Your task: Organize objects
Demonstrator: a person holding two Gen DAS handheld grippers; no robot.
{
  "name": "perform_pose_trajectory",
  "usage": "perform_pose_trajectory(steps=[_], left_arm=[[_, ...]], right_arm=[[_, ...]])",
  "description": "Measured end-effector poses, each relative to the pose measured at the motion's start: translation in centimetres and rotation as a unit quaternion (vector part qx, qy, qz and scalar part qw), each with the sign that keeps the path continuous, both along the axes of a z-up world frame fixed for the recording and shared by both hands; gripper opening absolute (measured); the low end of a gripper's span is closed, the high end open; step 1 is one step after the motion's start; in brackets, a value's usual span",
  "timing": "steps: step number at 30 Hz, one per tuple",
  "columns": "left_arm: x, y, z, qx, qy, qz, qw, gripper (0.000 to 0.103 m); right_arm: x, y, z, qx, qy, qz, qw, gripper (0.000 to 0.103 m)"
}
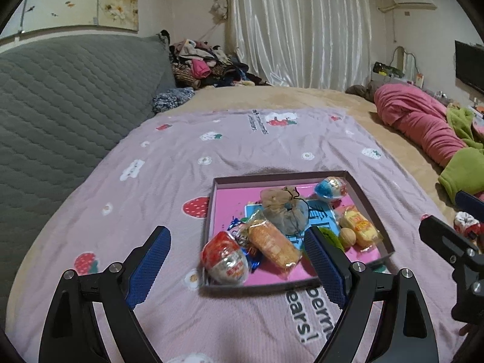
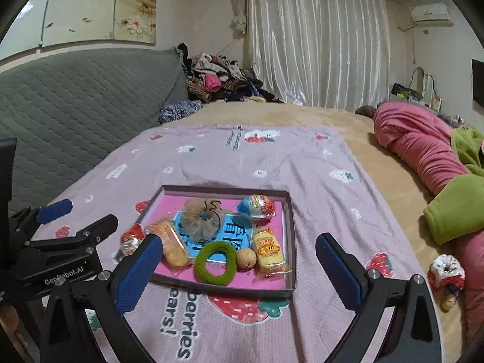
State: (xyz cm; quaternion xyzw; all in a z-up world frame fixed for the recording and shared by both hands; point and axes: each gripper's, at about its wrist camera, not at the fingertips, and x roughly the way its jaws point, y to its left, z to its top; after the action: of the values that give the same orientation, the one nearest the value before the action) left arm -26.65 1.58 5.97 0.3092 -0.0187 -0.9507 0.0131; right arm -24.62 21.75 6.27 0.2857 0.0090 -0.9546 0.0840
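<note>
1. Left wrist view: the left gripper [image 1: 239,257] is seen with jaws wide apart and nothing held, above the pink sheet [image 1: 169,166], near the tray [image 1: 367,199].
2. Right wrist view: the right gripper [image 2: 239,267] is likewise spread and empty.
3. Snacks, a green scrunchie [image 2: 215,262] and a walnut [image 2: 244,259] are seen inside the tray; another scrunchie [image 2: 447,269] lies well apart, at the right.

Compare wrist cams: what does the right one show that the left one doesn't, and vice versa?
Right wrist only: the whole green hair tie, plus the walnut-like thing below the red-and-white scrunchie outside the tray.
Left wrist only: the red egg unobstructed, blue foil candy.
Both: shallow tray on the pink cloth, beige scrunchie, blue egg, both grippers open and empty.
</note>
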Motion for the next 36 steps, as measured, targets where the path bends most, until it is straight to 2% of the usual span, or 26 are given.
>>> perform_pose_trajectory(steps=[8,17,29,34,36], left_arm=[[5.2,-0.7,3.8,-0.009,0.014,0.008,0.9998,0.090],[10.4,-1.0,5.0,-0.014,0.012,0.008,0.9998,0.090],[15.5,-0.5,3.2,-0.029,-0.004,-0.002,0.9996,0.090],[17.4,-0.6,2.0,-0.027,0.002,0.005,0.9996,0.090],[17.5,-0.7,1.3,-0.022,-0.007,0.003,0.9997,0.090]], right_arm=[[4.3,-0.8,3.4,-0.003,0.019,0.010,1.000,0.102],[9.3,-1.0,4.7,0.004,0.026,0.010,1.000,0.102],[14.0,0.6,2.0,0.000,0.006,-0.004,1.000,0.102],[15.3,1.1,0.9,-0.003,0.002,-0.001,1.000,0.102],[15.8,1.2,0.4,-0.002,0.000,0.001,1.000,0.102]])
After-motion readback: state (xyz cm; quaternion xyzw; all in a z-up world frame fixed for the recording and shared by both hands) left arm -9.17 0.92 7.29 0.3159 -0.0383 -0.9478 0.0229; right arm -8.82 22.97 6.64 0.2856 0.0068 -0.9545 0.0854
